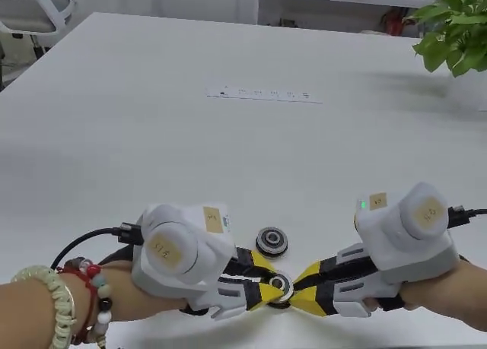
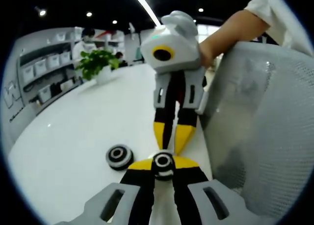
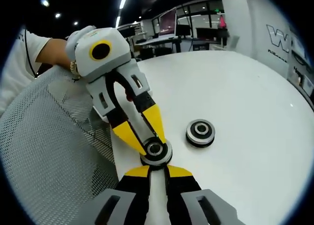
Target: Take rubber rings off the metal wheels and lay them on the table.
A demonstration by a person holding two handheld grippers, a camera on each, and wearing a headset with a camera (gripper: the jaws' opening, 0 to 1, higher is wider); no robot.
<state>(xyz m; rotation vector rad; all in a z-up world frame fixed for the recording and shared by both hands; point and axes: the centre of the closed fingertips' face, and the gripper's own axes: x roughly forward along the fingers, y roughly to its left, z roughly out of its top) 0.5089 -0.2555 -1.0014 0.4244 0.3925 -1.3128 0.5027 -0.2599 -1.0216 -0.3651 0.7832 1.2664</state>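
A small metal wheel with a black rubber ring [image 1: 278, 283] sits at the table's near edge, where both grippers meet. In the left gripper view this wheel [image 2: 163, 164] is clamped between the yellow tips of my left gripper [image 2: 163, 172], which is shut on it. My right gripper [image 2: 170, 138] comes in from the opposite side. Its jaws are nearly together and pinch the wheel's rim at the ring [image 3: 156, 151]. A second wheel [image 1: 272, 241] with its ring on lies flat on the table just beyond, untouched.
The white table [image 1: 228, 151] stretches far ahead. A printed paper strip [image 1: 262, 94] lies mid-table and a green plant [image 1: 456, 30] stands at the back right. A mesh chair back [image 3: 54, 146] is close to the table's near edge.
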